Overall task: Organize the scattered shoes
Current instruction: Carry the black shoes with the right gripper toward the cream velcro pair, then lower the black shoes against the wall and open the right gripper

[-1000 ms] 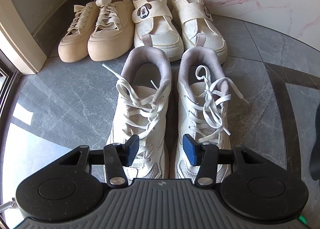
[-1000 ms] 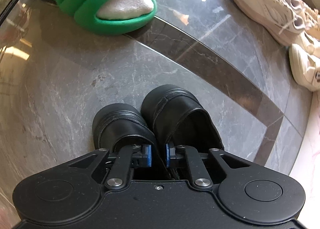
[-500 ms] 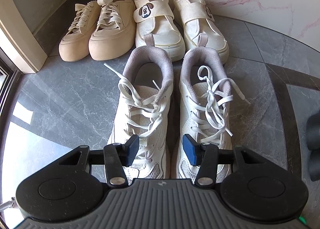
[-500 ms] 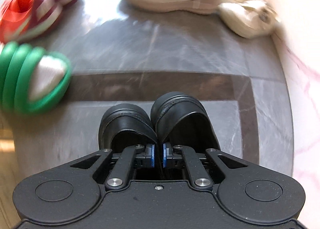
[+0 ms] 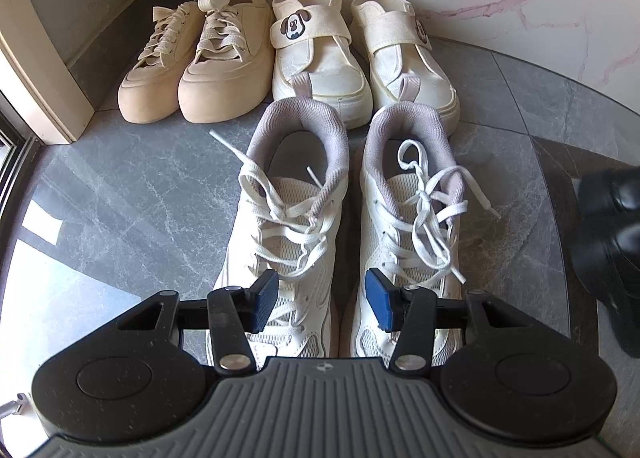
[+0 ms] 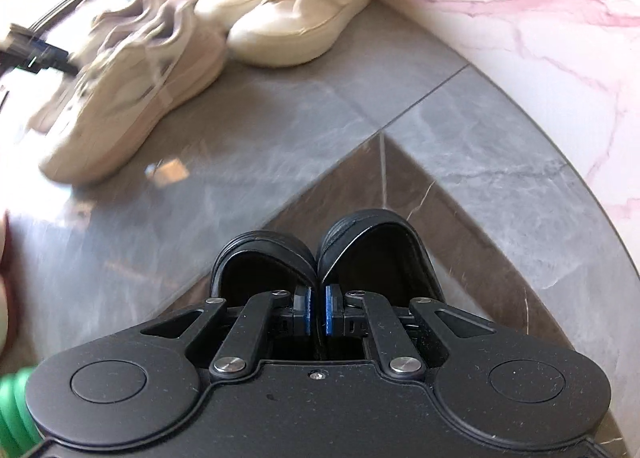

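- In the right wrist view, motion blur smears the far shoes, so laces and seams there are hard to make out; a green ribbed thing (image 6: 12,410) is cut off at the lower left edge and cannot be identified.
- In the left wrist view, the toes of the white laced sneakers (image 5: 340,234) are hidden behind the gripper body, and the black shoes (image 5: 612,234) are cut off at the right edge.
- Along the wall, left to right, stand the beige lace-up sneakers (image 5: 200,70) and the cream strap shoes (image 5: 360,58), each strap with a dog-face patch; both pairs sit toes towards the camera.
- The white laced sneakers stand side by side on the grey stone floor (image 5: 120,194), heels just in front of the strap shoes, grey-lined openings empty, laces loose.
- The left gripper (image 5: 322,300) is spread wide, its blue pads apart above the forefeet of the two white sneakers; whether a pad touches either shoe cannot be told, and nothing sits between them.
- The right gripper (image 6: 316,310) is narrowed almost closed, pinching the adjoining inner walls of the two black shoes (image 6: 320,254), whose toes point away over a darker floor band near the pink-veined marble wall (image 6: 540,38).
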A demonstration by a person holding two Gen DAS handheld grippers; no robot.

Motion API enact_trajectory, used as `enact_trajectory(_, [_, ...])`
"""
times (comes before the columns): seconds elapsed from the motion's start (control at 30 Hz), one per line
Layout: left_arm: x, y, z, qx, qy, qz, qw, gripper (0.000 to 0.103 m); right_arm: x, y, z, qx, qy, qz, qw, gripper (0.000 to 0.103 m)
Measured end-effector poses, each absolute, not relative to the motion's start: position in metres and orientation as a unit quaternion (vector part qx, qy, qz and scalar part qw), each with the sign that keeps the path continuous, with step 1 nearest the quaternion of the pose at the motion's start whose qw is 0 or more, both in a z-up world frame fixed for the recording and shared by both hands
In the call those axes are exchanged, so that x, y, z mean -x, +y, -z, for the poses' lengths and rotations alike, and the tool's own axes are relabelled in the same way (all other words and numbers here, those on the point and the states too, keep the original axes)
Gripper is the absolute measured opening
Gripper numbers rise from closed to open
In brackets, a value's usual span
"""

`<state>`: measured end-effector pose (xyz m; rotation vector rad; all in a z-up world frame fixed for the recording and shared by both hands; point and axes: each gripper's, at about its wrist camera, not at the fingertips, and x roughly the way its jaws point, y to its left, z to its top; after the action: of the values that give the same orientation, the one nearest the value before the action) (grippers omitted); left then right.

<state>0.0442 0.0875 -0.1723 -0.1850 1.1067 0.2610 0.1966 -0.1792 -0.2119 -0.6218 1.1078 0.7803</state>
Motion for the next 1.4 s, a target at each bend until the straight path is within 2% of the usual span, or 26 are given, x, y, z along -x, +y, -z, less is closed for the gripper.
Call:
enact_trajectory(0.47, [-0.047, 0.108, 0.164, 0.122, 0.504, -0.137, 0.844, 0.046, -0.277, -0.144, 0.207, 0.120, 0.524, -0.230, 0.811, 0.005])
enact_trajectory(0.9, [-0.034, 0.127, 0.167, 0.144, 0.502, -0.150, 0.840, 0.046, -0.381, -0.103, 0.200, -0.004, 0.540, -0.116, 0.833, 0.006])
enact_trajectory(1.4, [-0.023, 0.145, 0.172, 0.153, 0.506, -0.168, 0.832, 0.046, -0.448, -0.063, 0.211, -0.032, 0.534, -0.052, 0.843, 0.006])
